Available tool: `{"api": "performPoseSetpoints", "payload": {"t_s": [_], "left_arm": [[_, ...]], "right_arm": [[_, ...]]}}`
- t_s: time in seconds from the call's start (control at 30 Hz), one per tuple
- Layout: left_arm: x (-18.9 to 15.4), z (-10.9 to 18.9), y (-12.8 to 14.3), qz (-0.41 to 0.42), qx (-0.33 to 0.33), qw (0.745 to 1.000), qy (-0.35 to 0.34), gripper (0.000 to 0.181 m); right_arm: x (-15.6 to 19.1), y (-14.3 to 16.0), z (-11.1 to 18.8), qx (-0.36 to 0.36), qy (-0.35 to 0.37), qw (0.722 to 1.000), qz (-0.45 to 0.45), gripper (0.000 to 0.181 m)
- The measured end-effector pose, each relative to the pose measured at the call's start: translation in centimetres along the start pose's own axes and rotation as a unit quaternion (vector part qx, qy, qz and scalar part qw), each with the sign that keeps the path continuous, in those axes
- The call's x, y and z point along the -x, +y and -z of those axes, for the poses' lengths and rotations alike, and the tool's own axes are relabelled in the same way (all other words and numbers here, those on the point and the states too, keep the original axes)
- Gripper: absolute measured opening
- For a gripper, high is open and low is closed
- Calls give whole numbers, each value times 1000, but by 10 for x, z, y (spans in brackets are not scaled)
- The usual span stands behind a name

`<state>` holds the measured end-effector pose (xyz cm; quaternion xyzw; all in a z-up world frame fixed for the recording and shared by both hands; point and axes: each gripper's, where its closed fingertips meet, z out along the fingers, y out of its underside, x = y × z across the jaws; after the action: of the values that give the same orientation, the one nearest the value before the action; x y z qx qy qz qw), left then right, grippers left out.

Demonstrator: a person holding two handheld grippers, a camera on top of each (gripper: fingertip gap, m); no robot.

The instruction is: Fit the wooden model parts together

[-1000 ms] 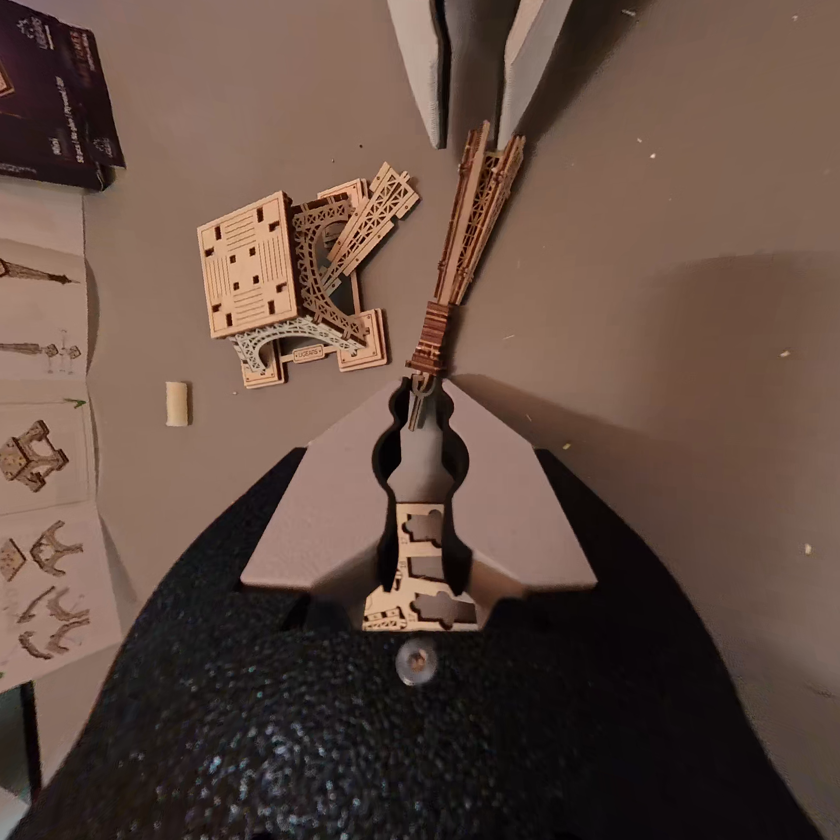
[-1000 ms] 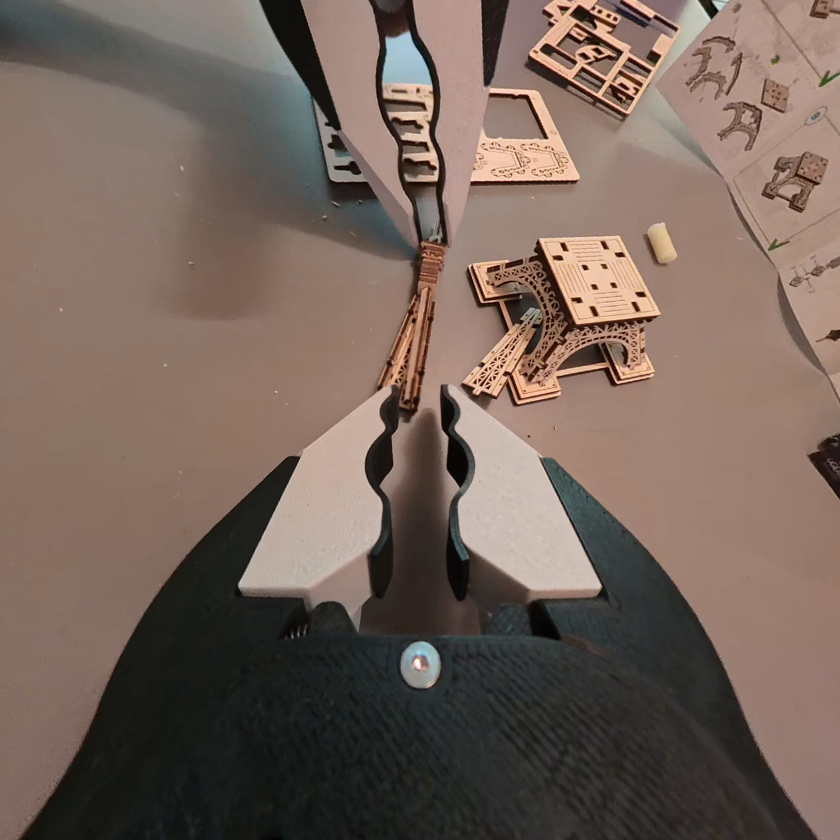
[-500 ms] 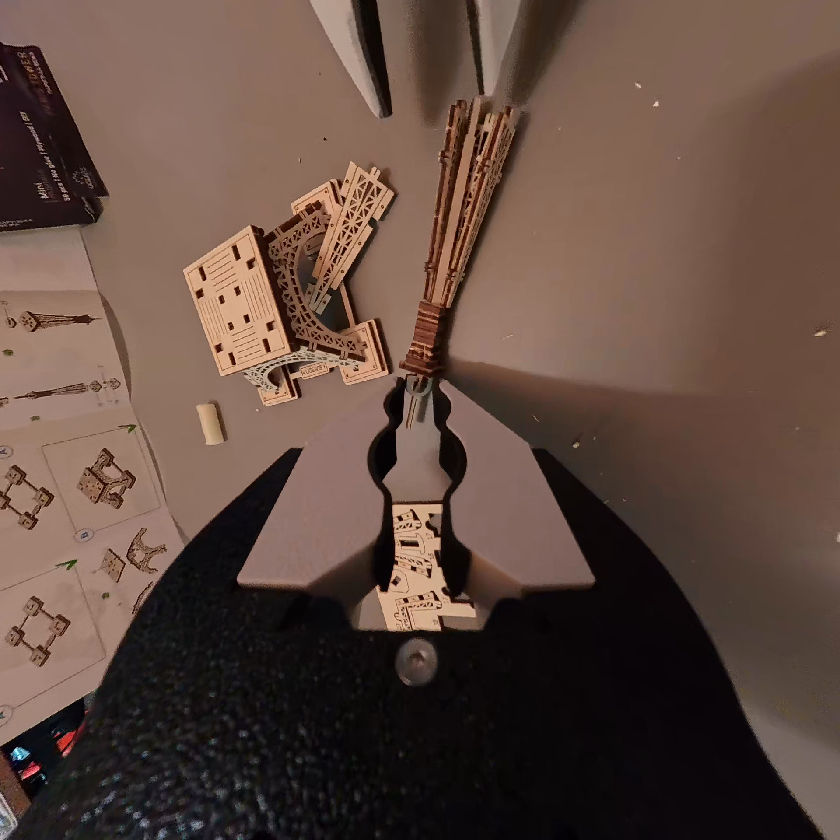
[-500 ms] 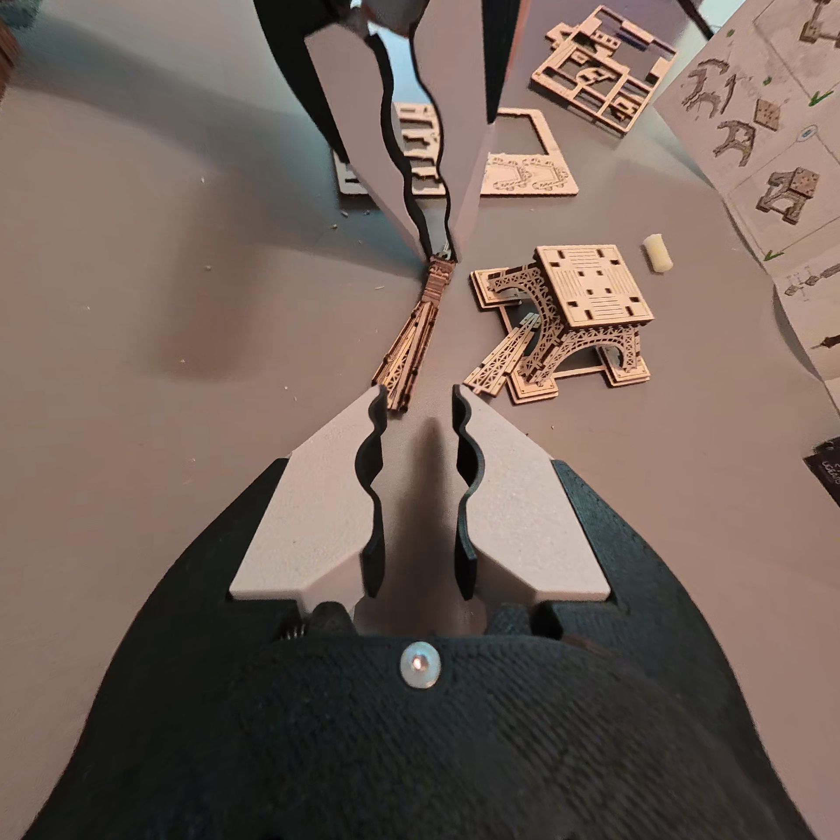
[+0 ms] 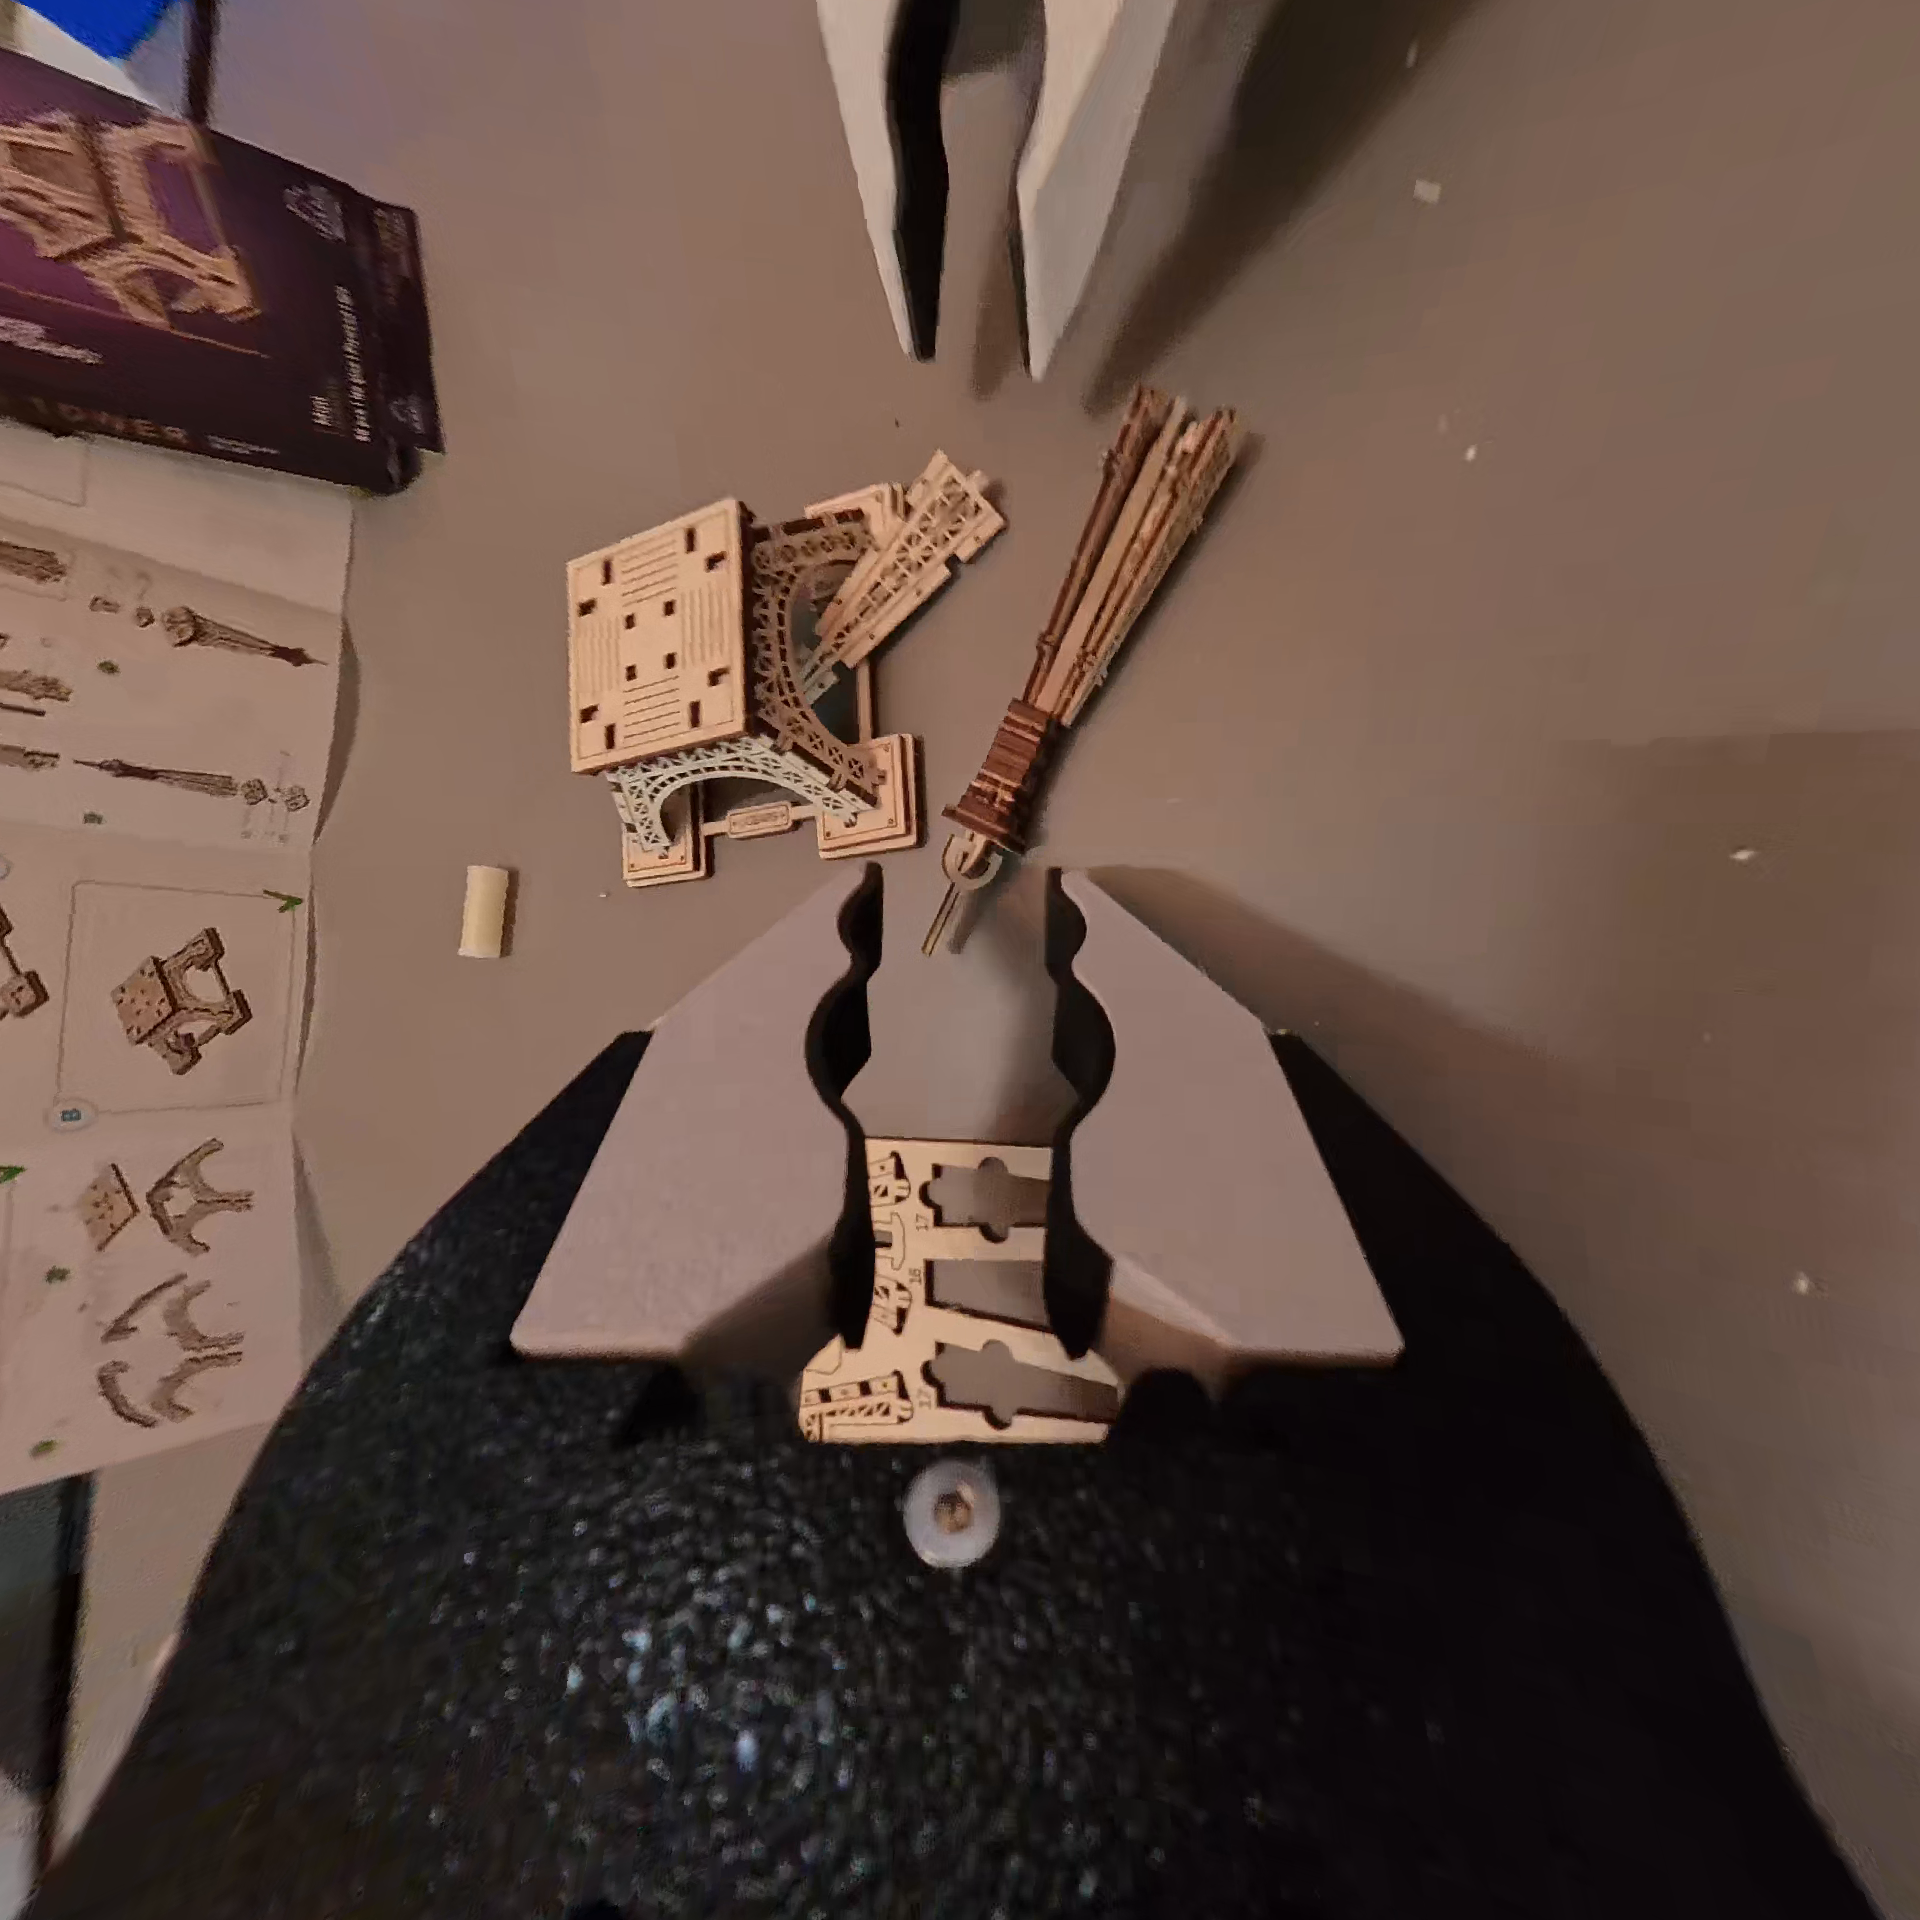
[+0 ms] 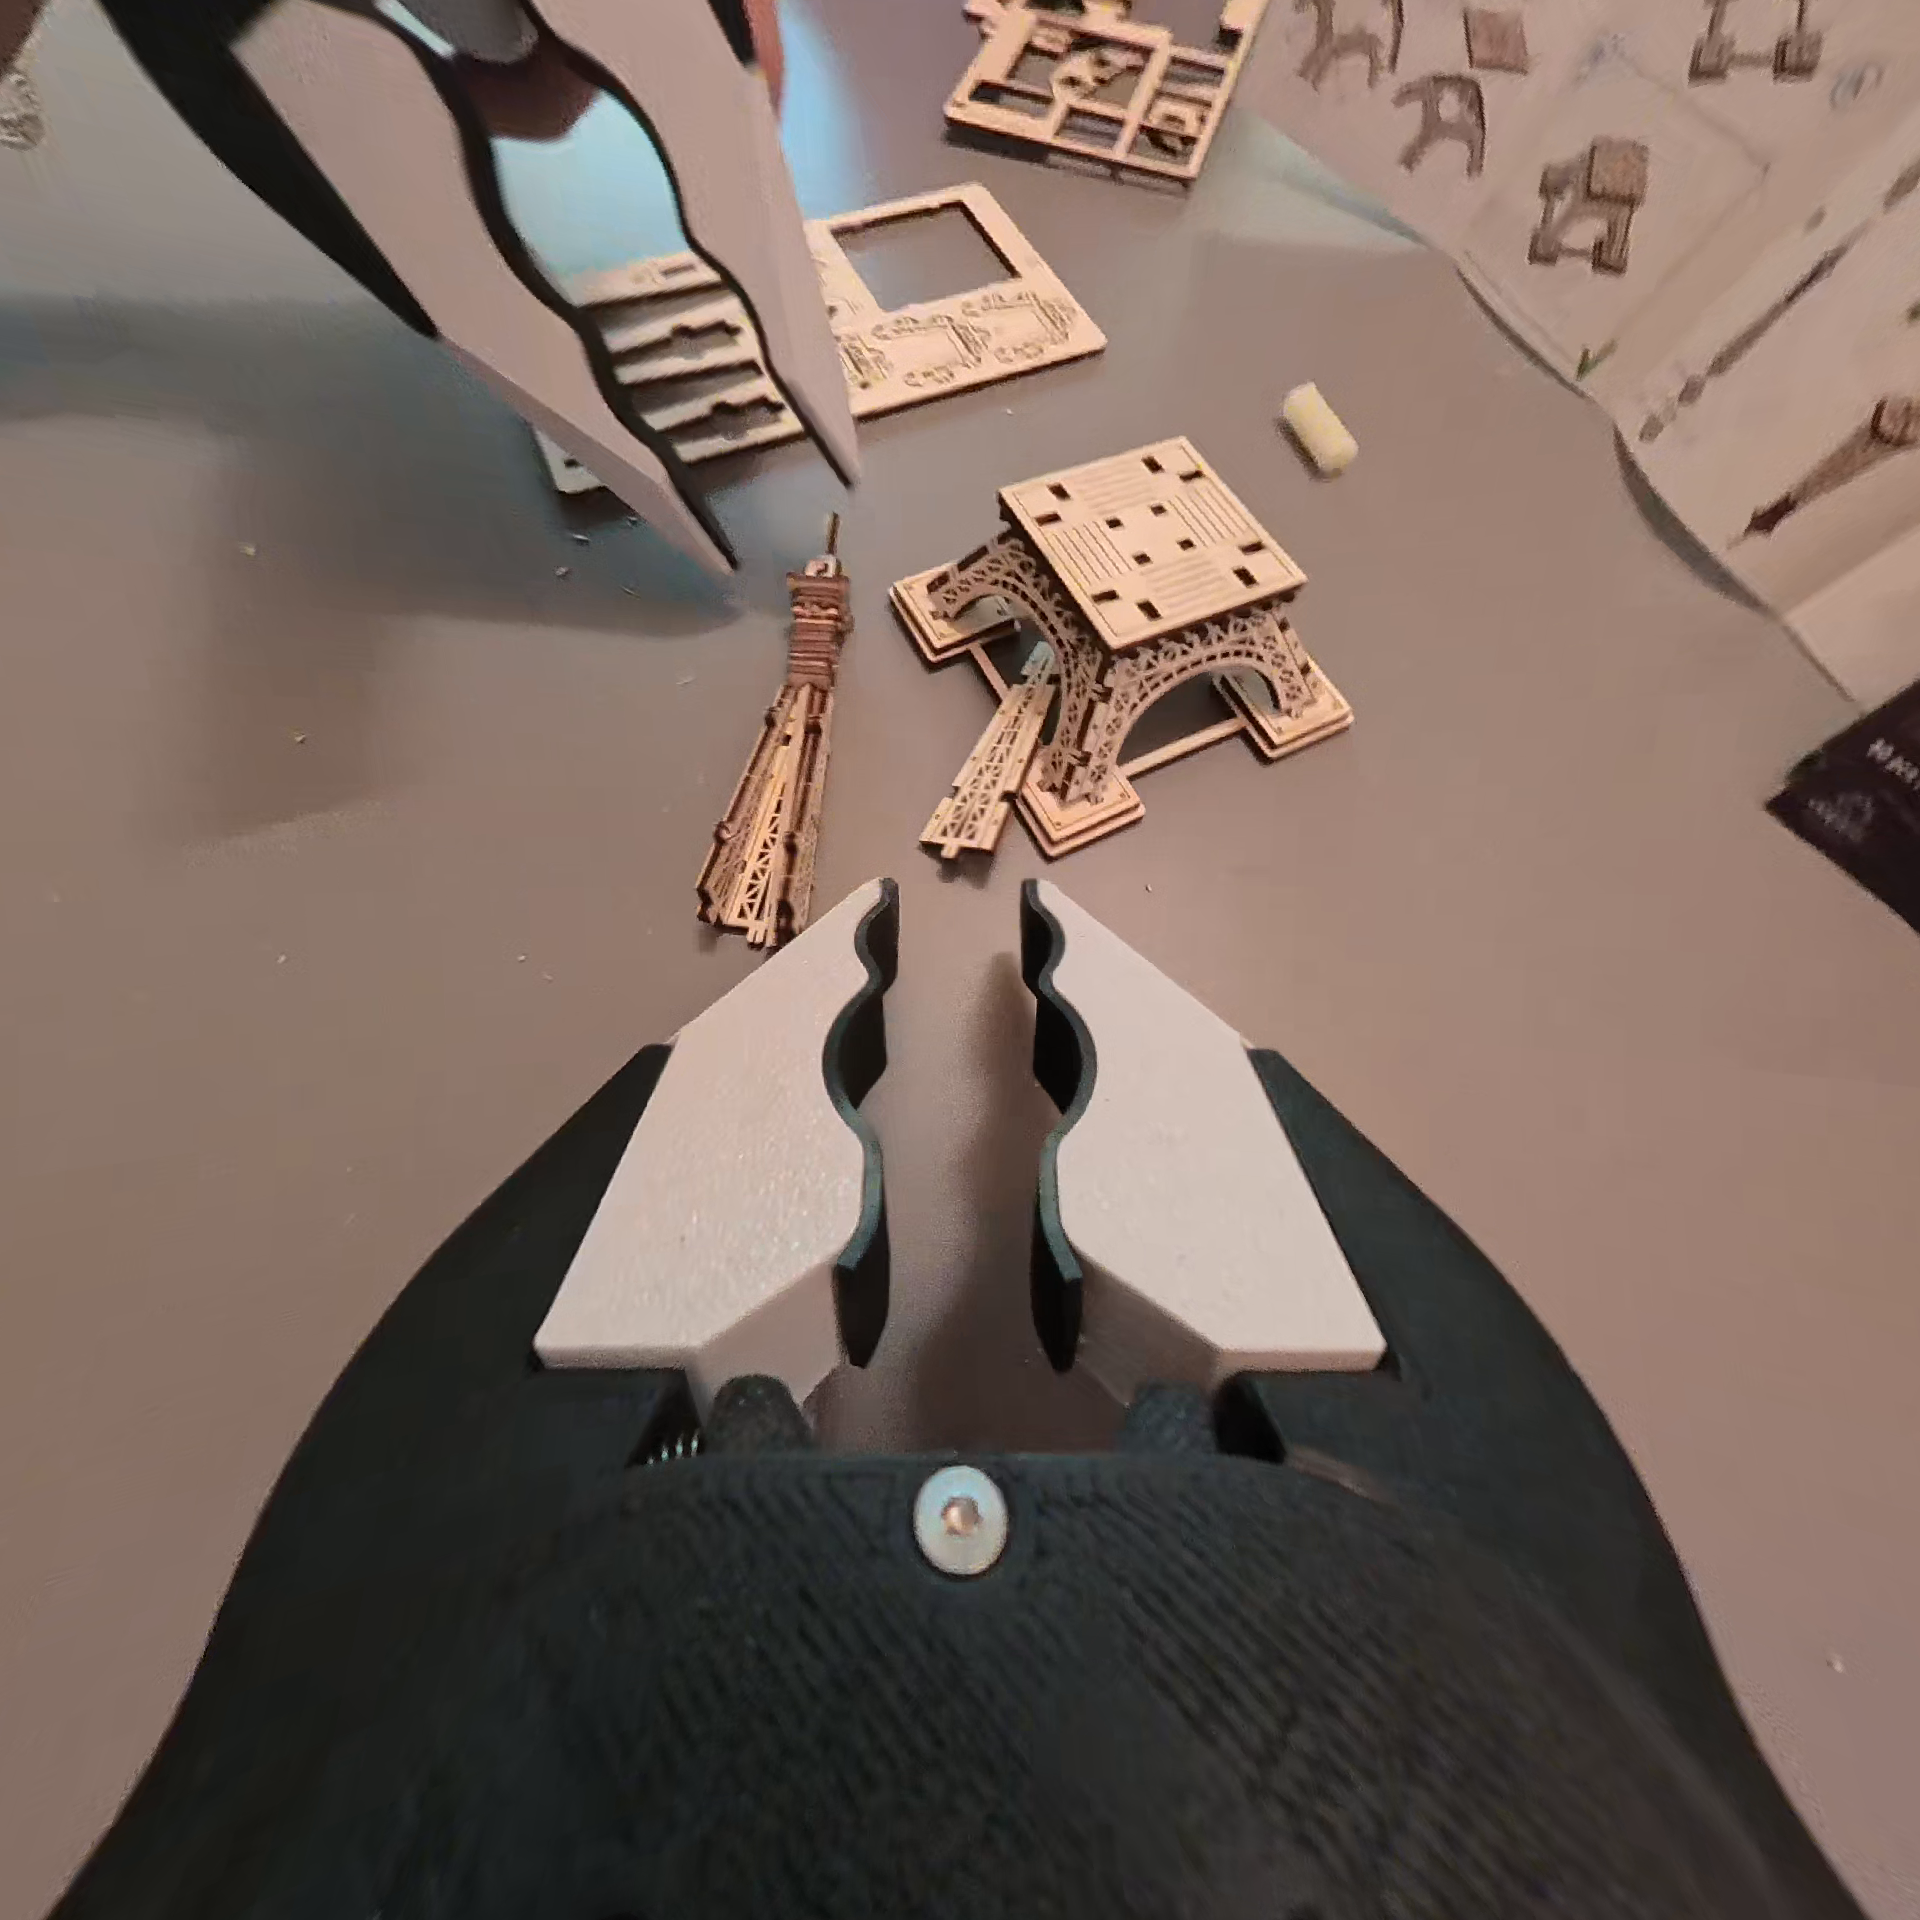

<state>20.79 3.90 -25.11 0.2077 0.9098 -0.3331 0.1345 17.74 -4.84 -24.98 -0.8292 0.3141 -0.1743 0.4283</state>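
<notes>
A slim wooden tower spire (image 5: 1101,634) lies flat on the grey table (image 5: 1558,623); it also shows in the right wrist view (image 6: 784,748). Its thin tip lies between the tips of my open, empty left gripper (image 5: 966,883), untouched. The wooden tower base (image 5: 727,686) with arched legs stands left of the spire, seen also in the right wrist view (image 6: 1132,623), with a flat lattice piece (image 6: 987,769) leaning on it. My right gripper (image 6: 956,894) is open and empty, just short of the spire's wide end.
A punched-out wooden sheet (image 6: 935,322) lies under my left gripper, another sheet (image 6: 1101,94) farther off. An instruction sheet (image 5: 156,935), a dark box (image 5: 208,281) and a small pale cylinder (image 5: 486,912) lie beside the base. The gap from one gripper's tips to the other's is roughly 10 centimeters. My right gripper's tips are some 4 centimeters from the flat lattice piece (image 6: 987,769). Seen from the left wrist view (image 5: 910,559) as well.
My left gripper opened and let go of the spire's tip; the spire now lies free on the table. My right gripper drew back slightly from the spire's wide end.
</notes>
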Motion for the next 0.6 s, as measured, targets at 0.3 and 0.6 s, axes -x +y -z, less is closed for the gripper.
{"api": "performPoseSetpoints", "payload": {"t_s": [0.3,0.6], "left_arm": [[35,27,-3,141,-130,975,-111,28],[22,22,0,126,-120,979,-106,25]], "right_arm": [[-8,2,-18,37,31,996,-69,28],[-5,0,-28,50,28,994,-89,13]]}}
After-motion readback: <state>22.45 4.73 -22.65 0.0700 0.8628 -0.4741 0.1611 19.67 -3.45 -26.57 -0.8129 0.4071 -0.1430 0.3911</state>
